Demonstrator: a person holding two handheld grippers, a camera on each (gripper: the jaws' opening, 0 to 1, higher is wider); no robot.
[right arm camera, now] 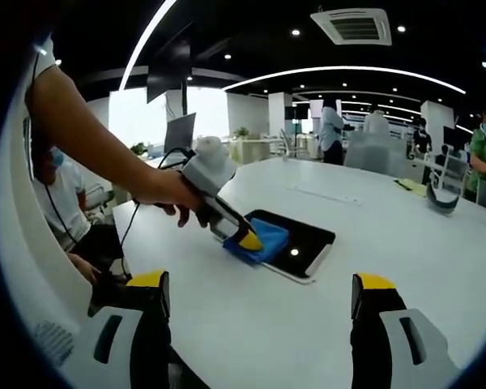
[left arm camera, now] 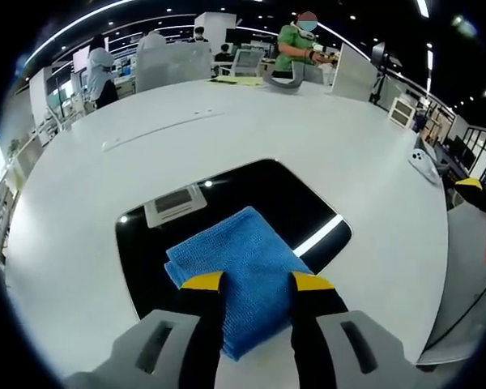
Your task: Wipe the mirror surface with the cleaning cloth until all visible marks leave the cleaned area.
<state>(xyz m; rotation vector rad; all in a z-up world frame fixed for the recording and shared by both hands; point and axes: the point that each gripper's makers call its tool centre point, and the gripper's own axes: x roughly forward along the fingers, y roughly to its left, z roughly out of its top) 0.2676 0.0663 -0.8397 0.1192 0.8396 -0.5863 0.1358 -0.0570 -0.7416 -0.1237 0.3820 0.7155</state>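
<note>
We clamp our left gripper (left arm camera: 257,284) on the cloth (left arm camera: 241,263) at the mirror's (left arm camera: 304,198) 6 o'clock edge; wiping looks unfinished. Our right gripper (right arm camera: 259,296) hangs apart.

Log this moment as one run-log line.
left gripper: shut on blue microfibre cloth | cloth on dark rectangular mirror | right gripper: open, off mirror

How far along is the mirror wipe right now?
Done: the cloth is picked up and laid on the mirror. In hand: the left gripper is shut on the cloth, pressing it on the near part of the glass. The right gripper hangs open, away from the mirror. Left: I can't make out any marks among the ceiling reflections, so cleanliness is unconfirmed.
</note>
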